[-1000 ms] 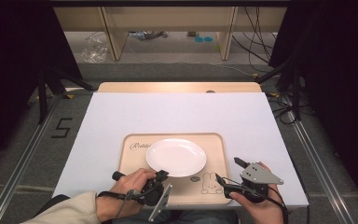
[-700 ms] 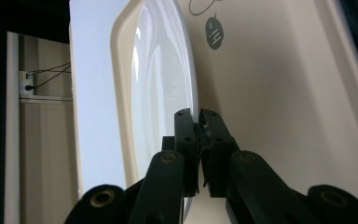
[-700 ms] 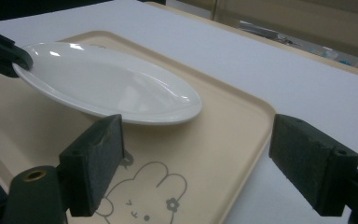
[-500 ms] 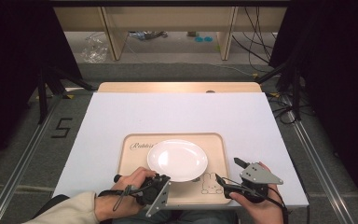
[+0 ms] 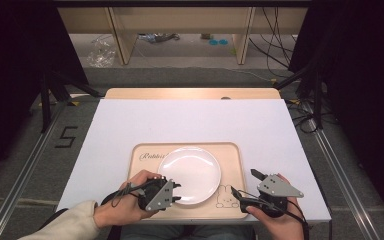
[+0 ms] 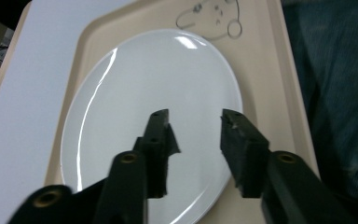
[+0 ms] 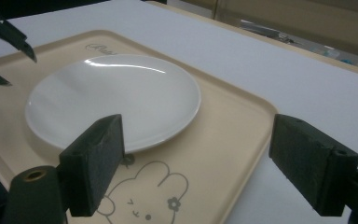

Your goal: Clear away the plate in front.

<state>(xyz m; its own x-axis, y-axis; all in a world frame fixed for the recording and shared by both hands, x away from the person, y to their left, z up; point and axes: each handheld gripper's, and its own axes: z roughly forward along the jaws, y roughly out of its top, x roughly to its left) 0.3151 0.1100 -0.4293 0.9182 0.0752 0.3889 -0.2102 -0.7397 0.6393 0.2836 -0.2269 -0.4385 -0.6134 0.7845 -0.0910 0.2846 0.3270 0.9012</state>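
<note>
The white plate [image 5: 190, 173] lies flat in the middle of a beige tray [image 5: 232, 152], which sits on the near part of a white sheet [image 5: 190, 120] spread over the table, close to the person's edge. The tray bears a line drawing of a rabbit [image 5: 226, 194] at its near right corner, just beside the plate's rim, and a word in script [image 5: 152, 156] at its far left corner. In the high view the left gripper [image 5: 175, 192] is at the plate's near left rim, held in the person's left hand [image 5: 125, 207], whose pale sleeve [image 5: 62, 225] comes in from the bottom edge. Its jaws have just been opening, and in the left gripper view the left gripper [image 6: 193, 128] stands with its jaws partly apart over the plate [image 6: 154, 98]; the pads do not press on the rim, and nothing is gripped between them. That view also shows the tray [image 6: 265, 70] and the rabbit [image 6: 212, 18] beyond the plate. The right gripper [image 5: 243, 183] rests at the tray's near right corner, well apart from the plate, in the person's right hand [image 5: 275, 222], with a grey three-cornered plate on top. In the right gripper view the right gripper [image 7: 196, 149] has its jaws spread wide with nothing between them, looking across the tray [image 7: 233, 121] and the rabbit [image 7: 142, 193] towards the plate [image 7: 116, 98]; the tips of the left gripper [image 7: 7, 46] show at the upper left, beside the plate's far rim.
</note>
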